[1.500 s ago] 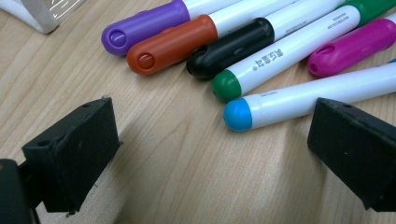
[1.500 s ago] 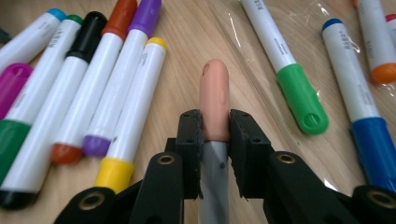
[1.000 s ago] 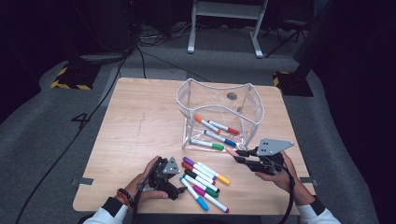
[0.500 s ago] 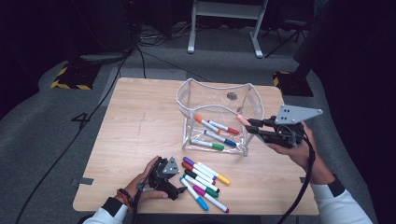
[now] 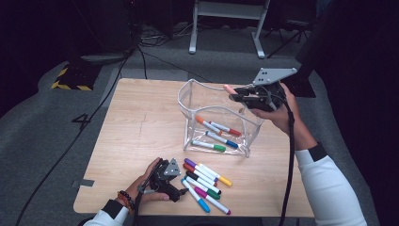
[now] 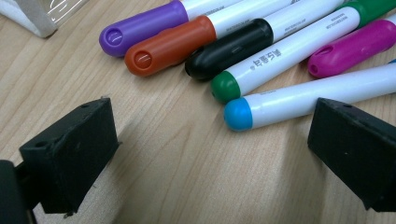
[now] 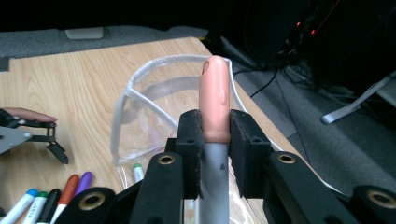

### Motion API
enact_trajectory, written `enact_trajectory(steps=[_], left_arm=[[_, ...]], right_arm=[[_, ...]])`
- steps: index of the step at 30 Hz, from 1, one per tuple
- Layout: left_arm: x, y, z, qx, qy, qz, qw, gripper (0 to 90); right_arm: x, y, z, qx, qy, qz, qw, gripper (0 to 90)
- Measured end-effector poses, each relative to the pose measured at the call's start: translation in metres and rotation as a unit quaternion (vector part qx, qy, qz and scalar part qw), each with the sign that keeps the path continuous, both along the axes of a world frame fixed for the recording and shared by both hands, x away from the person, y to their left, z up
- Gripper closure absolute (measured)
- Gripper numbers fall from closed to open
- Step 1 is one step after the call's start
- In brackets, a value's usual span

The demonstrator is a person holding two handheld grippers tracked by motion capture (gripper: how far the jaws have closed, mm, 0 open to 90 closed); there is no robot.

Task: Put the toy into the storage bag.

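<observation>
Peach-capped marker [image 7: 214, 100] sits pinched in our right gripper [image 5: 239, 95] above the clear pouch [image 5: 212, 117]; released off-centre, it may strike the rim. Our left gripper [image 6: 210, 154] rests spread beside the table markers [image 5: 205, 182].

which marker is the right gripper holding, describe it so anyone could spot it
Find the clear plastic pouch standing open on the wooden table. Above its far right rim, the right gripper clamps a marker. Its peach-pink cap sets it apart; no other marker shares that colour.
</observation>
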State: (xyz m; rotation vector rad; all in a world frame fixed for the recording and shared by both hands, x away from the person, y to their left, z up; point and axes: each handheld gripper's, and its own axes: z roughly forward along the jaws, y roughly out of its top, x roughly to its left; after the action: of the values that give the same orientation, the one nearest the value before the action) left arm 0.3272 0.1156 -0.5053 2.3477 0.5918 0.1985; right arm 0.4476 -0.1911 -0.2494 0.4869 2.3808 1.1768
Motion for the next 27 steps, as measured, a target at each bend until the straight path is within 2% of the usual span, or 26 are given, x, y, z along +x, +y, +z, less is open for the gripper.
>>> enact_trajectory(steps=[4, 8, 10, 13, 15, 18, 23, 25, 27], left_arm=[[-0.001, 0.0, 0.0, 0.0, -0.001, 0.002, 1.0, 2.0], [-0.001, 0.0, 0.0, 0.0, 0.0, 0.004, 1.0, 2.1], [-0.001, 0.0, 0.0, 0.0, 0.0, 0.004, 1.0, 2.1], [-0.001, 0.0, 0.0, 0.0, 0.0, 0.003, 1.0, 2.1], [-0.001, 0.0, 0.0, 0.0, 0.0, 0.003, 1.0, 2.1], [-0.001, 0.0, 0.0, 0.0, 0.0, 0.003, 1.0, 2.1], [-0.001, 0.0, 0.0, 0.0, 0.0, 0.003, 1.0, 2.1], [-0.001, 0.0, 0.0, 0.0, -0.001, 0.003, 1.0, 2.1], [-0.001, 0.0, 0.0, 0.0, 0.0, 0.003, 1.0, 2.0]], right_arm=[[0.025, 0.008, -0.016, -0.019, 0.023, -0.007, 0.9995, 74.8], [0.039, 0.013, -0.033, -0.052, 0.042, -0.002, 0.9978, 74.8], [0.045, 0.015, -0.042, -0.065, 0.058, 0.0, 0.9962, 74.8], [0.052, 0.019, -0.054, -0.095, 0.087, 0.005, 0.9916, 74.7], [0.054, 0.019, -0.055, -0.089, 0.101, 0.012, 0.9908, 74.7], [0.057, 0.02, -0.053, -0.093, 0.11, 0.005, 0.9896, 74.7], [0.063, 0.017, -0.056, -0.092, 0.111, -0.018, 0.9894, 74.7], [0.066, 0.016, -0.058, -0.08, 0.114, -0.021, 0.99, 74.7], [0.068, 0.017, -0.061, -0.085, 0.117, -0.023, 0.9892, 74.7]])
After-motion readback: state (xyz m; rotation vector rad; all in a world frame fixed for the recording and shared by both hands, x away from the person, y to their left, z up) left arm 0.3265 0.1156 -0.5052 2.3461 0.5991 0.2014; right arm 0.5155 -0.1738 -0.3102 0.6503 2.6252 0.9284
